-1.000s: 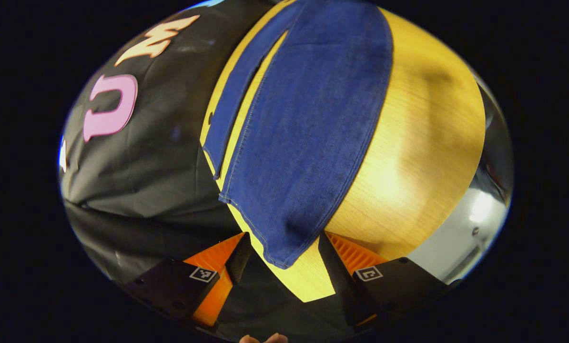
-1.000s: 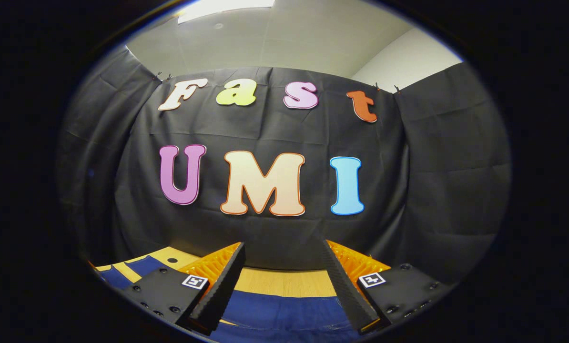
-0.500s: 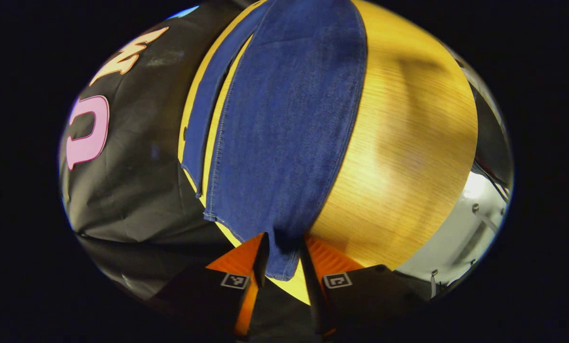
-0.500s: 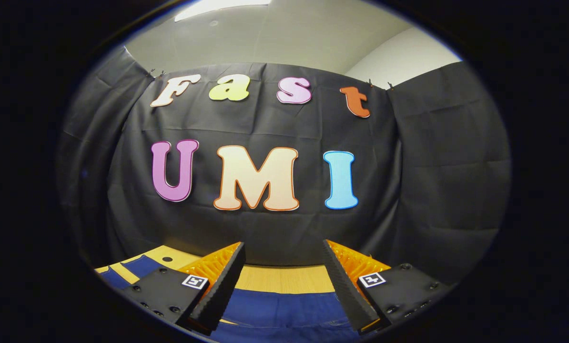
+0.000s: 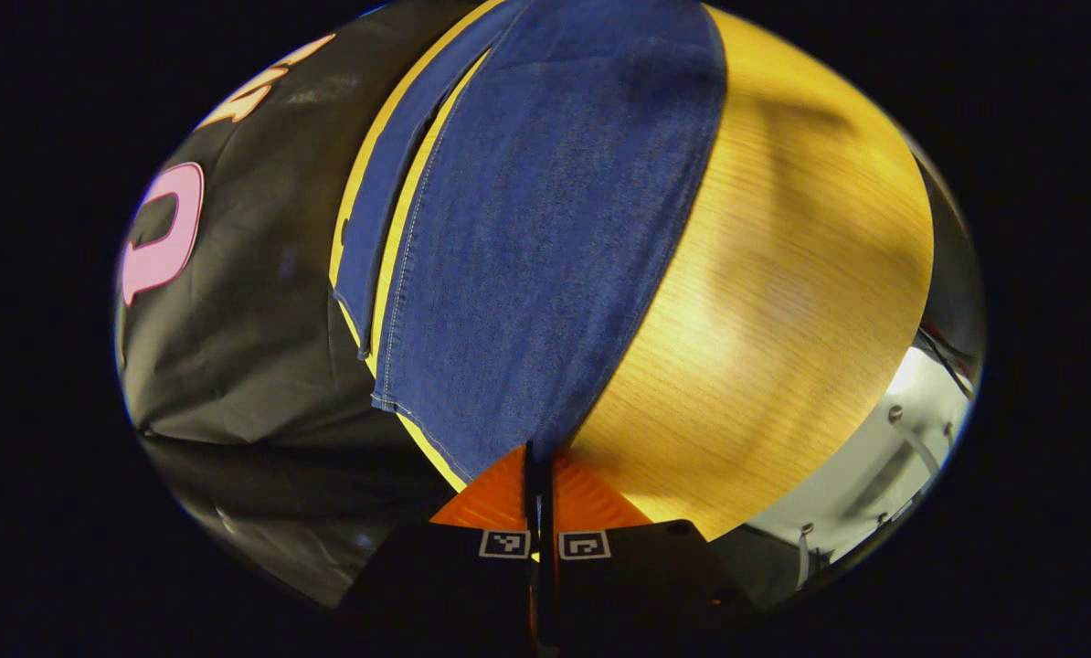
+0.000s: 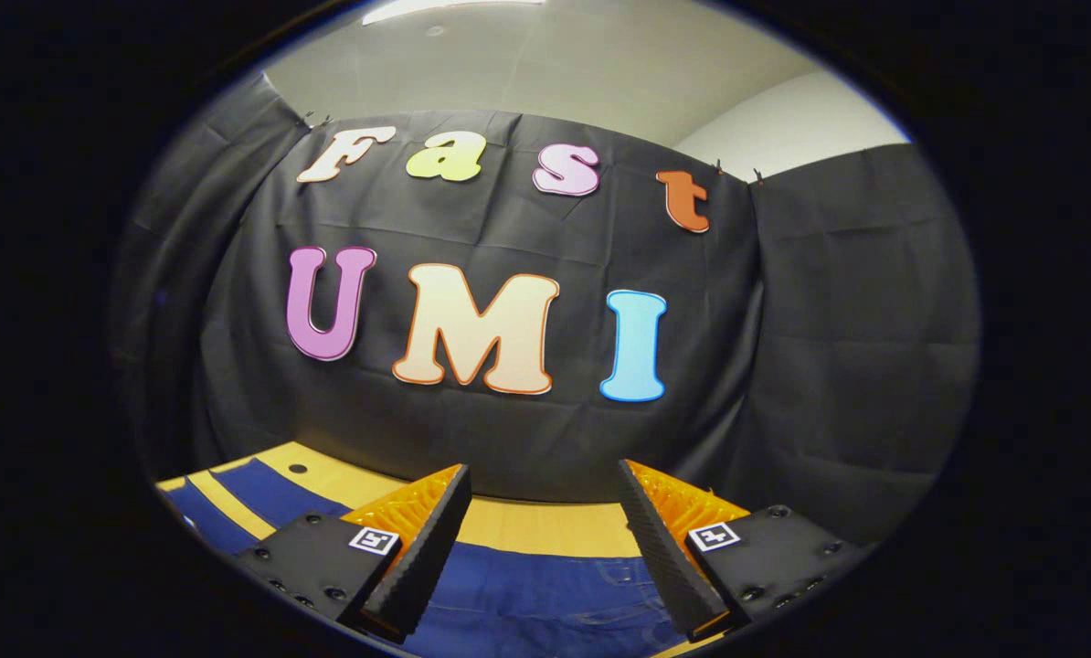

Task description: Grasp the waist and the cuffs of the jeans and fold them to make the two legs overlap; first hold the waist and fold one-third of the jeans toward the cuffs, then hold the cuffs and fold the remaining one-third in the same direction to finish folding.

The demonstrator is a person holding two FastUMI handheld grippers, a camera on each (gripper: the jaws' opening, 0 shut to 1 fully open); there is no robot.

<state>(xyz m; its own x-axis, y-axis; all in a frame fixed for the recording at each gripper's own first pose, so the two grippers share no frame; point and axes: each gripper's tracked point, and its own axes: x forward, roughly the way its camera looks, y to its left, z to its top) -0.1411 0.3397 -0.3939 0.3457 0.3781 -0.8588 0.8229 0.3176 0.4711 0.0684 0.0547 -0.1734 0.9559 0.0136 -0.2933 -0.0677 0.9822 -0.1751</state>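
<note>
My left claw (image 5: 538,457) is clamped on the jeans (image 5: 545,228) cuff corner; right claw (image 6: 538,539) gapes above the waist. Risk: shallow bite slips when lifted.

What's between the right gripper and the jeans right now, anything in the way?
Nothing visible. The right gripper hangs open above the jeans on the table, with only air between its fingers and the denim.

Wooden table (image 5: 783,274), black cloth wall (image 6: 829,366), white ceiling (image 6: 555,73)
</note>
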